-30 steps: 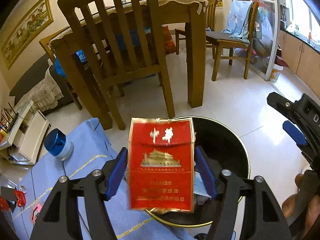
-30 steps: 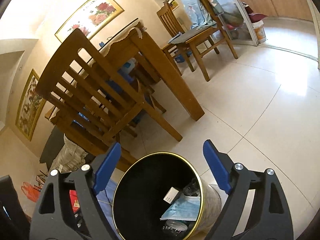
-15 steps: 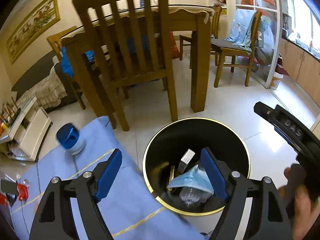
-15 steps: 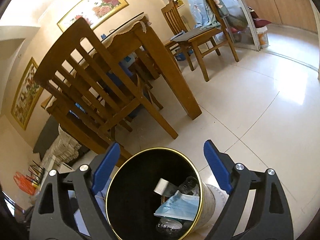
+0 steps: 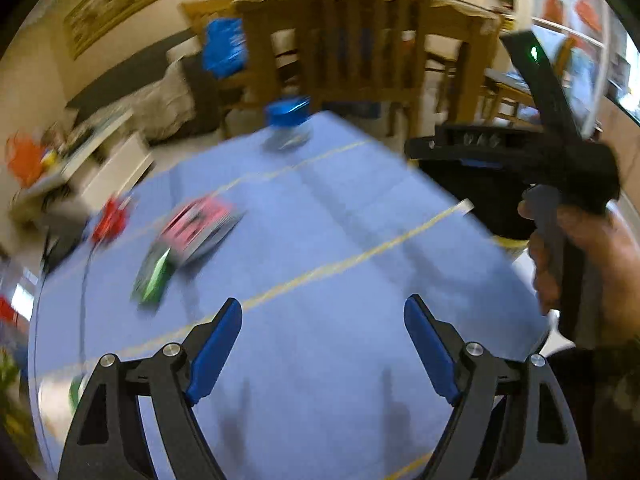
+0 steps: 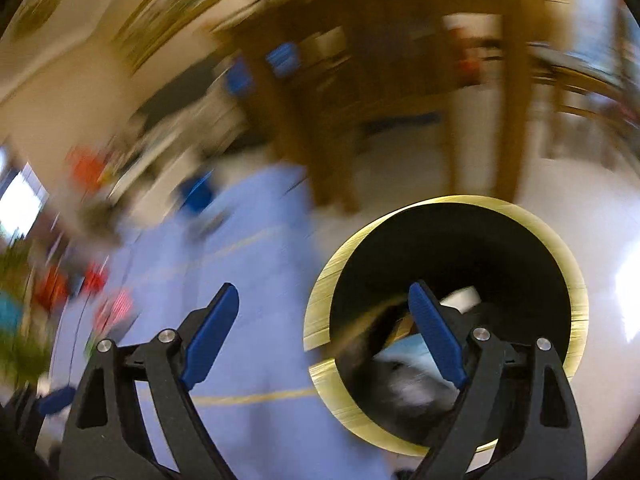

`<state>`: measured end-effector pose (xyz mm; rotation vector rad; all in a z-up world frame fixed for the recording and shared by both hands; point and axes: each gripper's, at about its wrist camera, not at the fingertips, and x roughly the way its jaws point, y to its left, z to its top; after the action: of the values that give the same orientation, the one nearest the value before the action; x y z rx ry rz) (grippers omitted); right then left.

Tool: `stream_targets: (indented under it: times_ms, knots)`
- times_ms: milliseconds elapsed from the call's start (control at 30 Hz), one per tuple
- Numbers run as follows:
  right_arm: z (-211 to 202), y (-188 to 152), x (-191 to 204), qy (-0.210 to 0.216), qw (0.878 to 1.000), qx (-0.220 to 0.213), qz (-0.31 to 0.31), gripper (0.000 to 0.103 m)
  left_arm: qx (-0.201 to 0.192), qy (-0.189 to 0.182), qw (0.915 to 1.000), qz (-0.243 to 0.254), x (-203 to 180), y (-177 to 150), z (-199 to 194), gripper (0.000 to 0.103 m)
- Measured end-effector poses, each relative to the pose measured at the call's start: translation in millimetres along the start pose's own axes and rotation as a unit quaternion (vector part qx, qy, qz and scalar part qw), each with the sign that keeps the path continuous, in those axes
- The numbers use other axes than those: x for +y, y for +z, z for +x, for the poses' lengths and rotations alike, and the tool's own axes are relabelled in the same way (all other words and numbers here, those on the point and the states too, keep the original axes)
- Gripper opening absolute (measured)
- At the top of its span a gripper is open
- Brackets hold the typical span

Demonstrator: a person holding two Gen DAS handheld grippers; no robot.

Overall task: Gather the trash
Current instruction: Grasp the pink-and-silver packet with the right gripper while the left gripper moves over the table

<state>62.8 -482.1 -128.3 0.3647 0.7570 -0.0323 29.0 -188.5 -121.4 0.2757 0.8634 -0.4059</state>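
Observation:
My left gripper (image 5: 323, 346) is open and empty above the blue cloth (image 5: 320, 240) on the table. On the cloth to its far left lie a pink and grey packet (image 5: 200, 230), a green item (image 5: 154, 278) and a red item (image 5: 110, 220). A blue-capped jar (image 5: 289, 124) stands at the cloth's far edge. My right gripper (image 6: 324, 328) is open and empty at the edge of the black bin with a gold rim (image 6: 576, 280); trash, including a blue mask (image 6: 404, 354), lies inside. The right gripper also shows in the left wrist view (image 5: 516, 156), held by a hand.
A wooden chair (image 5: 360, 40) and a dining table (image 5: 460, 20) stand beyond the cloth. A sofa (image 5: 132, 92) and a white cabinet (image 5: 100, 160) are at the left. Pale floor tiles (image 6: 600, 200) surround the bin. Both views are blurred by motion.
My left gripper opened and dropped the red cigarette pack into the bin, then swung left over the blue cloth. My right gripper swung left too, so the bin is now at its right.

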Motion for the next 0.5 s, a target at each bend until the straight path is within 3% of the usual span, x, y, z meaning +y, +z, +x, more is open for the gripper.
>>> stream_targets:
  times_ms: [67, 100, 167, 267, 367, 500]
  knots:
    - [15.0, -11.1, 40.3, 0.084, 0.995, 0.053, -0.002, 0.086, 0.002, 0.018, 0.9996, -0.019, 27.0, -12.8, -7.3, 0.08]
    - [25.1, -21.1, 59.2, 0.16, 0.983, 0.085, 0.034, 0.087, -0.005, 0.035, 0.9987, -0.036, 46.9, -20.6, -15.8, 0.08]
    - [40.5, -34.0, 90.7, 0.207, 0.969, 0.119, 0.059, 0.087, -0.014, 0.052, 0.9968, -0.058, 71.7, -29.6, -27.9, 0.081]
    - [65.5, -37.6, 139.2, 0.223, 0.958, 0.157, 0.088, 0.087, -0.029, 0.076, 0.9924, -0.092, 109.6, -45.4, -47.1, 0.081]
    - [95.5, -29.2, 167.0, 0.204, 0.938, 0.209, 0.184, 0.089, -0.037, 0.077, 0.9893, -0.118, 132.2, -58.4, -58.7, 0.082]
    - [116.8, -11.3, 201.5, 0.143, 0.945, 0.216, 0.199, 0.09, -0.041, 0.064, 0.9874, -0.139, 146.6, -69.9, -64.1, 0.082]
